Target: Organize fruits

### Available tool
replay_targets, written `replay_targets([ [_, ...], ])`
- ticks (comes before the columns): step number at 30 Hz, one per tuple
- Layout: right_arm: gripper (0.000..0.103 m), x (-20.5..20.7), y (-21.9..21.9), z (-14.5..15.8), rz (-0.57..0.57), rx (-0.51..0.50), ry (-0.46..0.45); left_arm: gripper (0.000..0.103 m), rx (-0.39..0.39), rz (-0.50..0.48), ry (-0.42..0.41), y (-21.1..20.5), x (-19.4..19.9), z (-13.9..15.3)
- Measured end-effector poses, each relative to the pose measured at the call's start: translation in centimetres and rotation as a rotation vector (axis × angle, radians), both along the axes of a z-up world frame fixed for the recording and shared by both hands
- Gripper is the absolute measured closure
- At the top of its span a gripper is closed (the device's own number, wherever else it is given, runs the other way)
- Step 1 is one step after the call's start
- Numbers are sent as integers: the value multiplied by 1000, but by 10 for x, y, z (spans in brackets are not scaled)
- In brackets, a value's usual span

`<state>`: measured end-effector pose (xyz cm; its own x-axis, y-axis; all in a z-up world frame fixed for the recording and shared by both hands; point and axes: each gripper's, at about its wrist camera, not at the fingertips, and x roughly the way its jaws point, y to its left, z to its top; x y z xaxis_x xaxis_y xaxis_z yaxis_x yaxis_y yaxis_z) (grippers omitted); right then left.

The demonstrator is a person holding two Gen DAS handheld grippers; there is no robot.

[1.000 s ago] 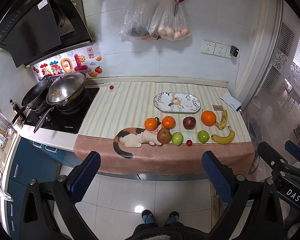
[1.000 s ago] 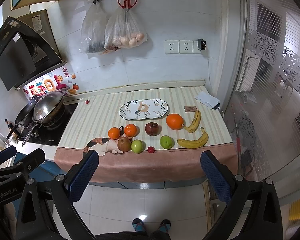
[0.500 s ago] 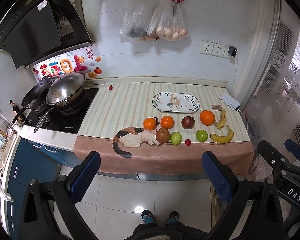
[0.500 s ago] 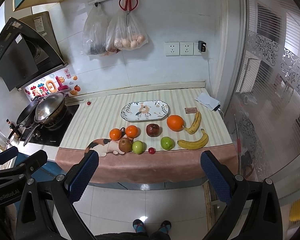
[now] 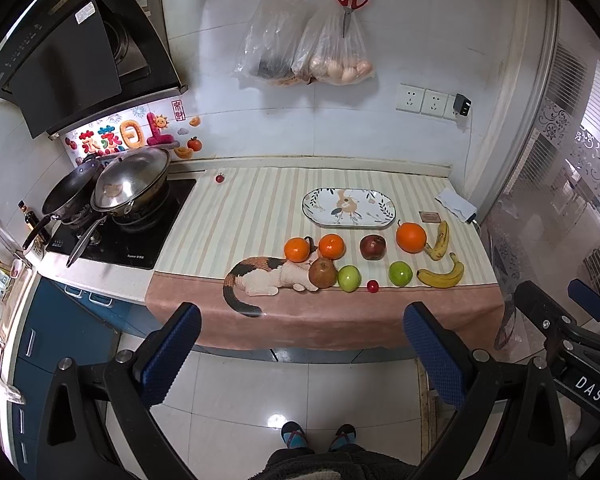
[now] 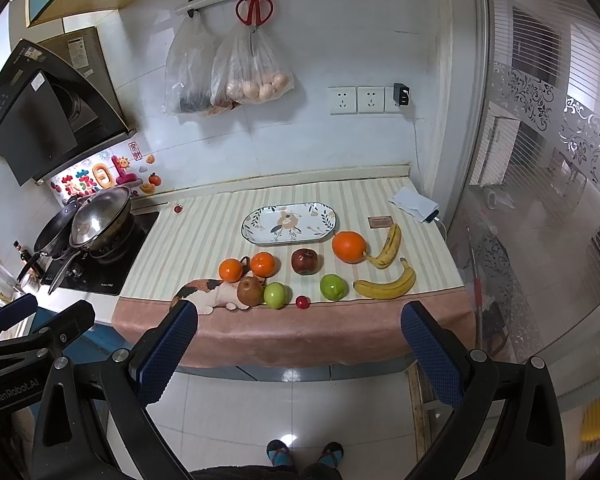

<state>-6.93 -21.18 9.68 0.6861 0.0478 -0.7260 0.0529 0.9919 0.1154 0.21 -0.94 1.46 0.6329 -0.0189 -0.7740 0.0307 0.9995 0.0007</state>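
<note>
Since the earlier frames both cameras have drifted only slightly; the fruit sits a little lower and left in the left view, a little higher in the right one, and nothing on the worktop has shifted.

Left wrist view: the left claw [image 5: 302, 346] hangs over the floor, well short of the cloth-covered worktop [image 5: 260, 208], its blue pads spread wide and holding nothing. The oval floral ceramic plate [image 5: 348, 207] lies bare behind the fruit. In front stand two small oranges [image 5: 297, 249], a dark red apple [image 5: 373, 247], a large orange [image 5: 411, 237], two yellow bananas [image 5: 441, 276], a brown pear [image 5: 322, 273], two green apples [image 5: 400, 273] and a tiny red fruit [image 5: 373, 286], probably a cherry tomato.

Right wrist view: the right claw [image 6: 299, 338] is likewise wide open and empty, apart from the worktop.

The task seems not yet begun; this is the approach. Next, one claw must travel forward over the worktop edge, descend around a single fruit and close gently before carrying it, presumably to the plate.
</note>
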Motion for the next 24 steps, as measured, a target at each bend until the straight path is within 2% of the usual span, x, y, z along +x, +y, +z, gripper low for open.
replay_targets([
  [24, 0, 3, -7, -1, -10, 7, 4, 0, 5, -2, -11, -5, -1, 5],
])
